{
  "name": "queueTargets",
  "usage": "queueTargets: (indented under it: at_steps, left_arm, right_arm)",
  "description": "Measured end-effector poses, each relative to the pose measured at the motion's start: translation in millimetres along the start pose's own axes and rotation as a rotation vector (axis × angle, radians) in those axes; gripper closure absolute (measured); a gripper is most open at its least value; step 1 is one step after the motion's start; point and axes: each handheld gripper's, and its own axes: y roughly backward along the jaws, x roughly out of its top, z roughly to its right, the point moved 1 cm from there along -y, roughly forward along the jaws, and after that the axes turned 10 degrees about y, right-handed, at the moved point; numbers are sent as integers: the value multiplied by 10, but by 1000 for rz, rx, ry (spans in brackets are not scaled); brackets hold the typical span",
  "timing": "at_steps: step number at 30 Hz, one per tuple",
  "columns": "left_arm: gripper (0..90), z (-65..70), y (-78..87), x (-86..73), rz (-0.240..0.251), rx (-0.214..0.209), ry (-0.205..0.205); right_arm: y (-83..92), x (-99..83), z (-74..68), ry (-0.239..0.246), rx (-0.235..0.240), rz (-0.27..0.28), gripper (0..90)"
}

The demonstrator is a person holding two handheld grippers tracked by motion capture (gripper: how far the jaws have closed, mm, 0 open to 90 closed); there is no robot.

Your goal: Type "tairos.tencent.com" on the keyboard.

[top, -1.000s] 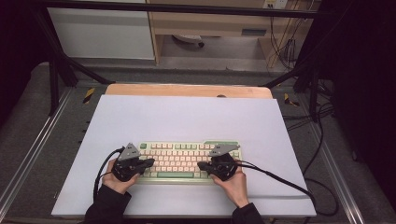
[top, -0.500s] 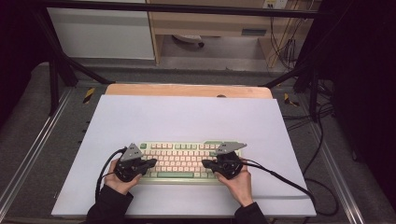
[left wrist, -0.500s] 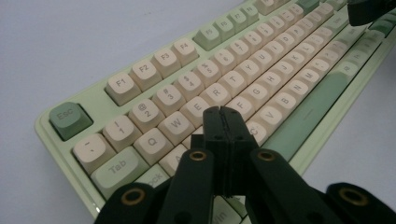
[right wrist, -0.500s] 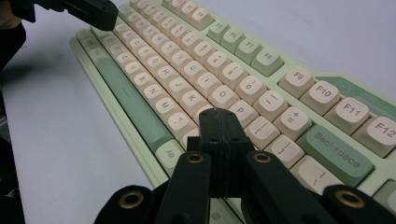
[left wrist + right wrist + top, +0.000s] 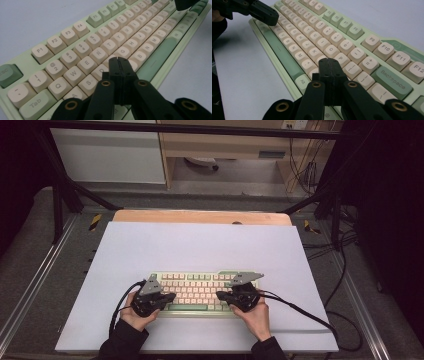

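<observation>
Item: keyboard (image 5: 202, 291), pale green case, cream keys, lying flat on the white desk (image 5: 200, 245) near its front edge, long axis running side to side.

Left tongs (image 5: 118, 60): clenched, empty, tips over the left letter block of the keyboard, apparently around D or F; contact with a key cannot be told.

Right tongs (image 5: 329, 61): clenched, empty, tips over the right letter block, near L and P.

Relation: keys lie directly under and ahead of both tips; each hand is nearer its own half.

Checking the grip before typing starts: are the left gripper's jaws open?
No, the left gripper has its jaws pressed together above the keyboard.
</observation>
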Motion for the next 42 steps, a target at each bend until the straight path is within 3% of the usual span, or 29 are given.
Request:
queueTargets:
  at_steps: [25,42]
  left_arm:
    - [897,29,-85,-36,-17,-6,-4]
    - [896,-69,147,-23,24,5,16]
  right_arm:
    - [8,2,-5,2,6,5,900]
    - [20,20,3,0,0,17,900]
